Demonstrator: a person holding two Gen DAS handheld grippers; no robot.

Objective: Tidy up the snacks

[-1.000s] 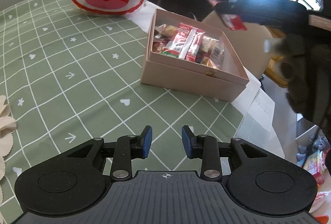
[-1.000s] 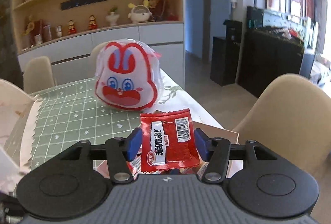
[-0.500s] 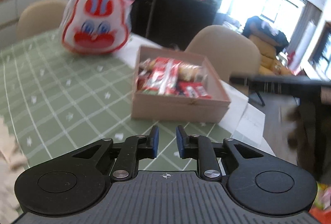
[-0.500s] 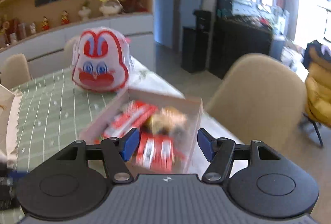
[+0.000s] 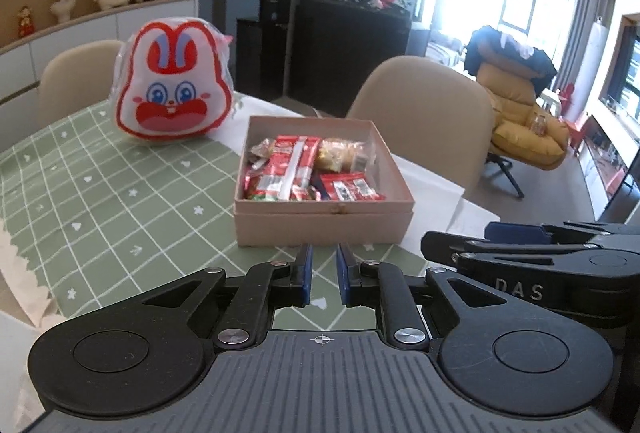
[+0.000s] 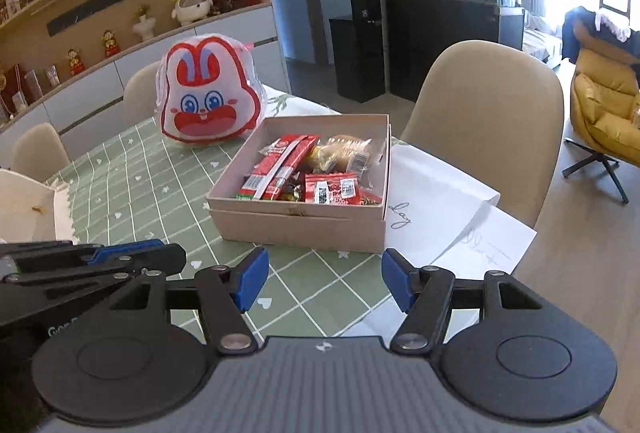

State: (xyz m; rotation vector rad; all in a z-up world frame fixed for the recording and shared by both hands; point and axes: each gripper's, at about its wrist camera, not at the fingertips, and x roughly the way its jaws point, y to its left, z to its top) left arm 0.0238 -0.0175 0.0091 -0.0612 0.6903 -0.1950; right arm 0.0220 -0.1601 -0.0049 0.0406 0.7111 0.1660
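Note:
A pink cardboard box stands on the green checked tablecloth, and several snack packets lie in it. Among them are long red packets and a small red packet at the near side. My left gripper hovers just in front of the box, shut, with nothing between its blue pads. My right gripper hangs in front of the box too, open and empty. Each gripper shows side-on in the other's view: the right gripper and the left gripper.
A red and white rabbit-face bag stands behind the box. White papers lie under and to the right of it, at the table's edge. A beige chair stands beyond that edge. A pale box flap is at the left.
The small red packet left my right gripper and now lies in the box; that gripper drew back, jaws wider. My left gripper's jaws closed as it rose and pulled away.

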